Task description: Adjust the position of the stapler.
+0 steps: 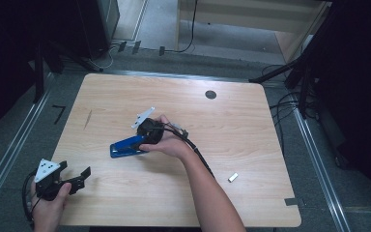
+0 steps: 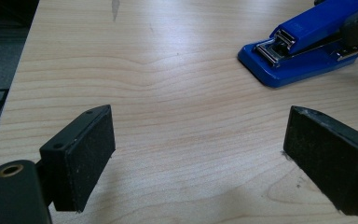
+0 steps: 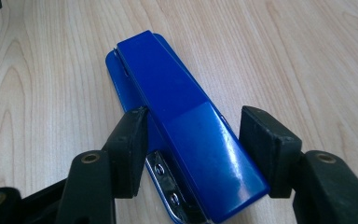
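A blue stapler [image 1: 125, 146] [image 3: 182, 116] lies flat near the middle of the wooden table [image 1: 241, 130], its mouth pointing left in the high view. My right gripper [image 1: 142, 143] [image 3: 194, 116] reaches down over its rear end, with one jaw on each side of the body. The jaws stand open: one pad is close against the base, while a gap shows at the other. My left gripper [image 1: 75, 170] [image 2: 200, 140] hovers wide open and empty over the front left corner. The stapler [image 2: 307, 42] lies ahead of it, to the right.
A small white piece [image 1: 233, 177] lies towards the front right. A black round grommet [image 1: 211, 94] sits at the back of the table, and a thin dark mark [image 1: 88, 118] is on the left. Cables run over the floor to the right.
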The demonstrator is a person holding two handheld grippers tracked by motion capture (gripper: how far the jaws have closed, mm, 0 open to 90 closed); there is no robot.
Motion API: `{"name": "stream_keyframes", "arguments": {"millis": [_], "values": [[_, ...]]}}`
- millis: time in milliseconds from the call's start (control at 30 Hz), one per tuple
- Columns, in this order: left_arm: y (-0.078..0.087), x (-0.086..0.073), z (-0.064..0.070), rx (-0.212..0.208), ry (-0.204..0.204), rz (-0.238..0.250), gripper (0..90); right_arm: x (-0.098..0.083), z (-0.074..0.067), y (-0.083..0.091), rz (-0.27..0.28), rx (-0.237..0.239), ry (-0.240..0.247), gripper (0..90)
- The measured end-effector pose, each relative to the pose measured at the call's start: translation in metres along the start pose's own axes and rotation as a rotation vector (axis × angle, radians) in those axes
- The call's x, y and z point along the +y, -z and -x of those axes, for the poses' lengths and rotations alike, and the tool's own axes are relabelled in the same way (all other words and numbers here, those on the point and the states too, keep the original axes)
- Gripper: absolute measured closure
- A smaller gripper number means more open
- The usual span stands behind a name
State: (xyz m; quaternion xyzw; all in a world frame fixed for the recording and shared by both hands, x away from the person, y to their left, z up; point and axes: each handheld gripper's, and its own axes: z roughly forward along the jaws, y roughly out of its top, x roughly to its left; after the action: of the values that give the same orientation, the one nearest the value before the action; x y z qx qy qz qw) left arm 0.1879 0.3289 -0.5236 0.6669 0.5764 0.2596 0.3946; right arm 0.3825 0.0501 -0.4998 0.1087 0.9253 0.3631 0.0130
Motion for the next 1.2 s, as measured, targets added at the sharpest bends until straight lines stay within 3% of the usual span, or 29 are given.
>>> {"name": "stream_keyframes", "arguments": {"millis": [433, 467, 567, 767, 867, 1000, 1200], "values": [[-0.0002, 0.0001, -0.0002, 0.008, 0.005, -0.001, 9.6, -0.0022, 0.0009, -0.0053, -0.02, 0.0, 0.05, 50.2], [-0.0003, 0.0001, -0.0002, 0.009, 0.004, -0.002, 9.6, -0.0013, -0.001, -0.0076, -0.017, -0.004, 0.084, 50.6], [-0.0004, 0.0003, -0.0002, 0.013, 0.003, -0.007, 9.7, 0.0014, -0.0015, -0.0084, -0.035, 0.0, 0.107, 51.0], [-0.0002, 0.0002, 0.0005, 0.014, -0.003, -0.003, 14.1, 0.0013, 0.0032, -0.0077, -0.033, 0.031, 0.12, 52.1], [-0.0002, 0.0, 0.0005, 0.014, 0.005, 0.002, 14.0, 0.003, 0.0031, -0.0071, -0.037, 0.05, 0.148, 58.6], [-0.0001, 0.0, 0.0004, 0.013, 0.003, 0.001, 14.0, 0.0034, 0.001, -0.0057, -0.068, 0.087, 0.15, 64.6], [-0.0001, 0.0, 0.0002, 0.011, 0.005, 0.001, 14.0, 0.0017, -0.003, -0.002, -0.092, 0.059, 0.149, 66.9]]}}
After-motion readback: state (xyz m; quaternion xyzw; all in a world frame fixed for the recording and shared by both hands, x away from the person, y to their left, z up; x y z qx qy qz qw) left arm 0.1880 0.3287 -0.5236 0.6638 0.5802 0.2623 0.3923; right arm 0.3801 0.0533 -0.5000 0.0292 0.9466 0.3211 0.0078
